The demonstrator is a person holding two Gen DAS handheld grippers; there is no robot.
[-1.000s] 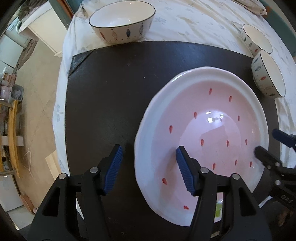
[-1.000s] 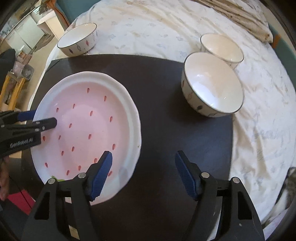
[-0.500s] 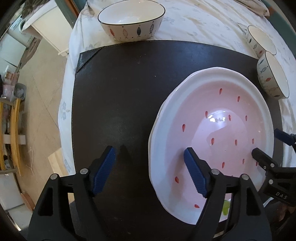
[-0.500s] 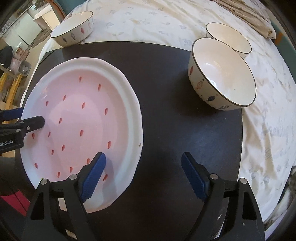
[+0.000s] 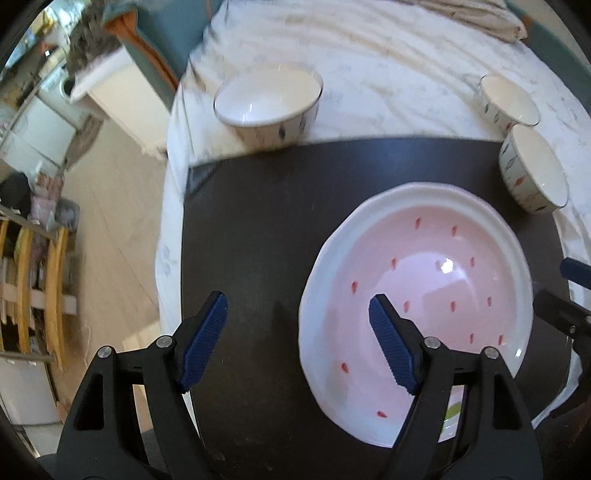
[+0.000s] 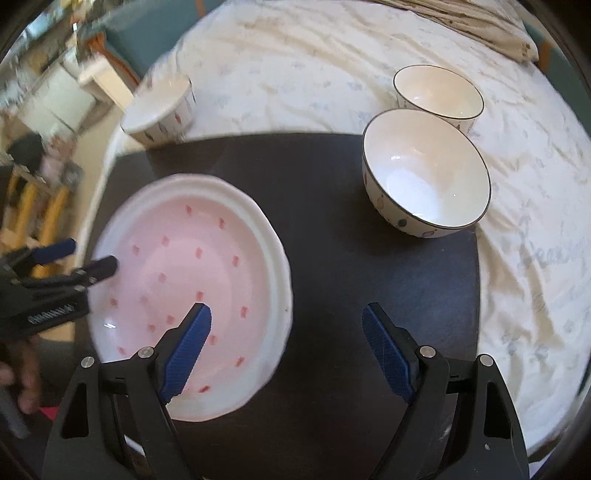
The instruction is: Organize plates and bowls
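A large white plate [image 5: 417,306] with a pink centre and red specks lies on the black mat [image 5: 258,221]. My left gripper [image 5: 295,314] hovers open above the plate's left rim, one finger over the mat and one over the plate, pads clear of it. My right gripper [image 6: 286,321] hangs open above the plate [image 6: 192,277] at its right rim, nothing pressed. Each gripper shows in the other's view, the left gripper [image 6: 85,262] and the right gripper [image 5: 561,295]. Three white patterned bowls stand apart: one bowl [image 5: 266,99] far left, two bowls [image 6: 424,177] [image 6: 437,90] far right.
The mat sits on a round table under a wrinkled white cloth [image 6: 295,66]. A folded striped towel [image 6: 480,26] lies at the far edge. Floor, a white cabinet [image 5: 122,99] and wooden shelving [image 5: 33,288] lie off the table's left. A hand [image 6: 22,384] holds the left gripper.
Both grippers have opened wider and risen off the plate's rim. The plate stays flat on the mat, and both views now take in more of the far table.
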